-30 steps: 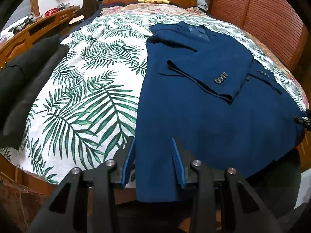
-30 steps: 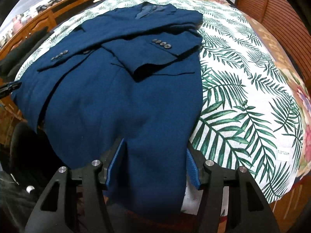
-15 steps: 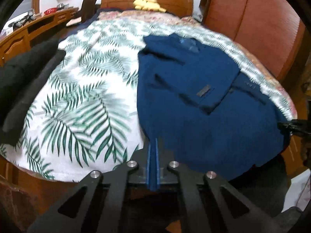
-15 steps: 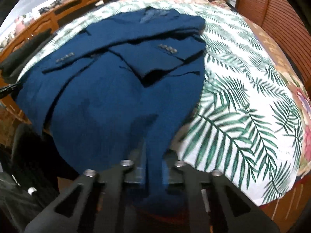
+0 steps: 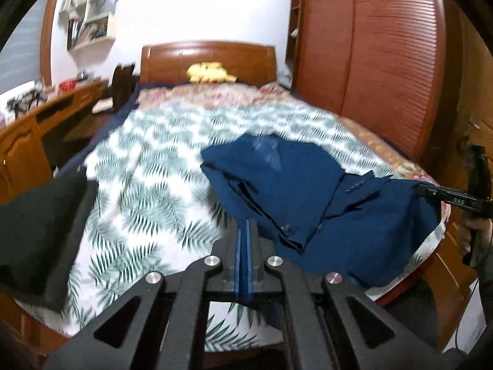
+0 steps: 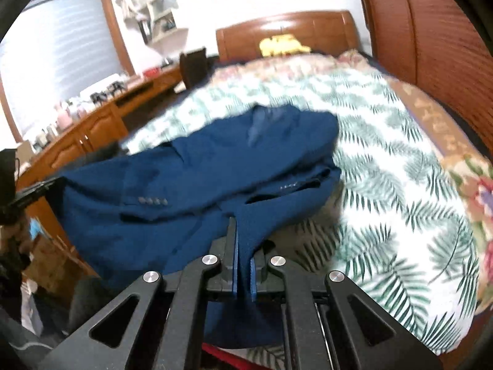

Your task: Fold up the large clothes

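A dark blue suit jacket lies on the bed, sleeves folded across its front and collar toward the headboard. My left gripper is shut on one lower hem corner, which hangs lifted off the bedspread. My right gripper is shut on the other hem corner, with blue cloth pinched between its pads. The right wrist view shows the jacket stretched out to the left gripper. In the left wrist view the right gripper holds the far corner, a hand behind it.
A palm-leaf bedspread covers the bed. A black garment lies on its left edge. A yellow plush toy sits by the wooden headboard. A wooden wardrobe stands to the right, a cluttered desk to the left.
Both grippers went from open around the jacket's hem to shut on it, then rose. The hem has come up off the bed and both views have tilted up toward the headboard.
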Demonstrator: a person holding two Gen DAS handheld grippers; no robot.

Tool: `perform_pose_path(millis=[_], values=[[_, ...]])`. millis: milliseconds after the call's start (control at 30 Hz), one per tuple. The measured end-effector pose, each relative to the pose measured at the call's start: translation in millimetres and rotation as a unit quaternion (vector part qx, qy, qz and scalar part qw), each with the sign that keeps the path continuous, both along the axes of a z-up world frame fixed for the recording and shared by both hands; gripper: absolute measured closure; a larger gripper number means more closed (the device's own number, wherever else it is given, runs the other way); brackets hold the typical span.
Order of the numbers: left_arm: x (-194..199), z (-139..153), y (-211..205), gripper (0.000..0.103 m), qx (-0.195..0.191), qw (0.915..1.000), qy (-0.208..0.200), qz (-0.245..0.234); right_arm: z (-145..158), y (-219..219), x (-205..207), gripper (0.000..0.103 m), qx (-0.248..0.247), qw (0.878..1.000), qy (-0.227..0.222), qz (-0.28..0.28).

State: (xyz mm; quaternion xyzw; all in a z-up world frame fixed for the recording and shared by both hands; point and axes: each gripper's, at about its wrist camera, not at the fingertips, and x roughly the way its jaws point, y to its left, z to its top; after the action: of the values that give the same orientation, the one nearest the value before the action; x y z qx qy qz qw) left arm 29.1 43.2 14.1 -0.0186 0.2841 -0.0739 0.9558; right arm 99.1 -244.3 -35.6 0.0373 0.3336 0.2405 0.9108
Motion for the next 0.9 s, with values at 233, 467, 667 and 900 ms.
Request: perform_pose_path(millis=[233,467,667,900], values=[[-28,53,-19,0.103,0.020,0.9977,-0.063,-0.017,59,12,-33,0.101,0.006,0.998,-0.066,0.012],[-72,99,-19,0.103,0.016,0.9932,-0.114,-0.017,102,0,-81,0.101,0.021,0.993,-0.113,0.010],[-109,126,-13,0.103,-0.001,0.9884,-0.152,-0.012,131,-15,-133,0.101,0.025,0.986,-0.166,-0.004],[-86,115,-15,0.103,0.014,0.9910,-0.133,-0.001,131,-24,-137,0.101,0.008,0.985,-0.173,-0.020]])
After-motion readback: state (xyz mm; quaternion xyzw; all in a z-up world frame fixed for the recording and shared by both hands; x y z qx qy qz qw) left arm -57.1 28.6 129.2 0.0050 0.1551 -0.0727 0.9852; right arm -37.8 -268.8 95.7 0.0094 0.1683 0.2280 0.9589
